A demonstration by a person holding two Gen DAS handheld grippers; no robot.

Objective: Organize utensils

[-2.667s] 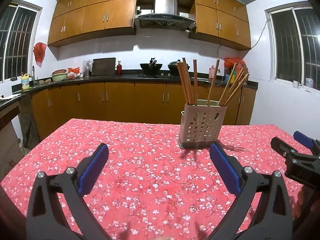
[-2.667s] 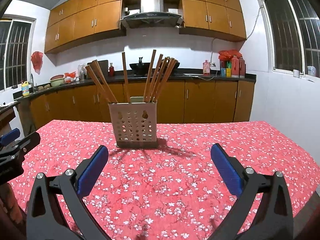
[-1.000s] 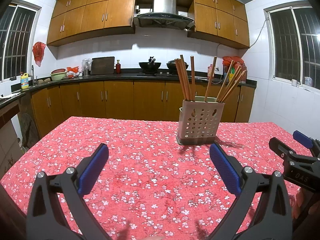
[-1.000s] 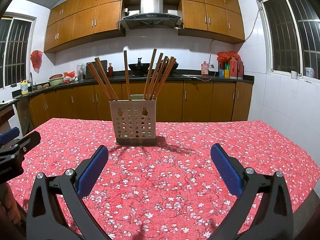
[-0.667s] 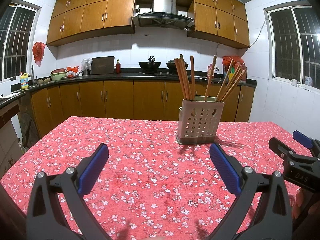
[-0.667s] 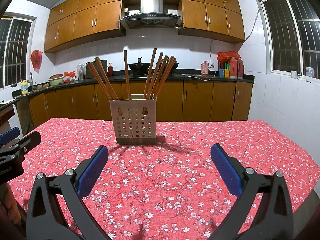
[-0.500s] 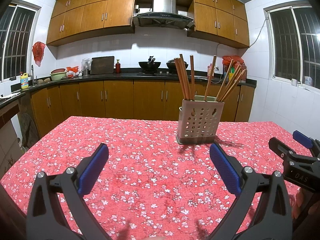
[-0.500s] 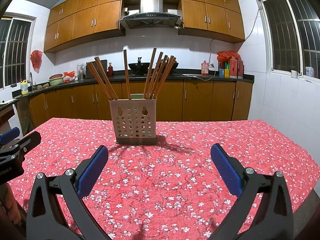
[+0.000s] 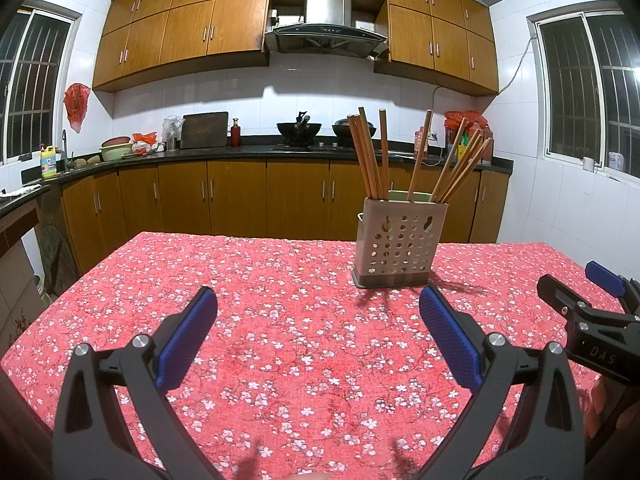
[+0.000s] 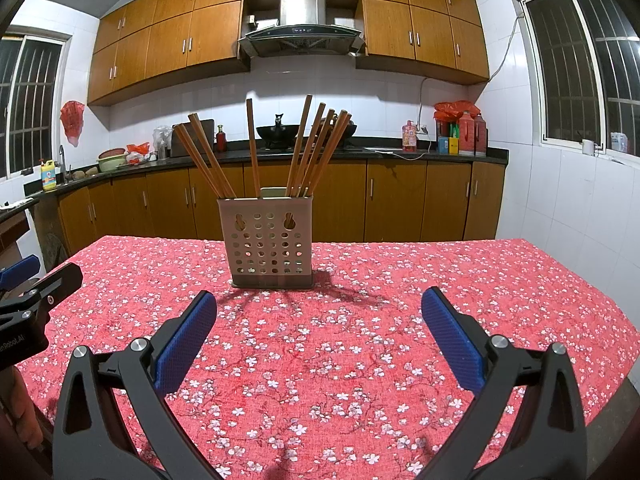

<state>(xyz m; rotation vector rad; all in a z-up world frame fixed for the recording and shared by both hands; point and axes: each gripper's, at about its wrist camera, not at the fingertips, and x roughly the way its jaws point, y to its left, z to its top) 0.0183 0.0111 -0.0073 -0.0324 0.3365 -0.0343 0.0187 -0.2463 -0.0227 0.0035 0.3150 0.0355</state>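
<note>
A beige perforated utensil holder point(image 9: 400, 242) stands on the red floral tablecloth point(image 9: 280, 320), with several wooden chopsticks point(image 9: 372, 156) standing in it. It also shows in the right wrist view point(image 10: 270, 240), with its chopsticks point(image 10: 312, 148) fanned out. My left gripper point(image 9: 318, 320) is open and empty, held above the cloth, short of the holder and to its left. My right gripper point(image 10: 318, 322) is open and empty, facing the holder from a little way back. Each gripper shows at the edge of the other's view, the right point(image 9: 600, 312) and the left point(image 10: 24, 296).
The table point(image 10: 520, 280) ends at the right and far edges, with wooden kitchen cabinets point(image 9: 240, 200) and a dark counter point(image 9: 200, 152) behind. Windows are on both side walls. A hand shows at the lower left of the right wrist view.
Since 2.7 s ago both grippers have pulled back slightly and levelled, so the holder sits a little higher in view. In the last second nothing has visibly moved.
</note>
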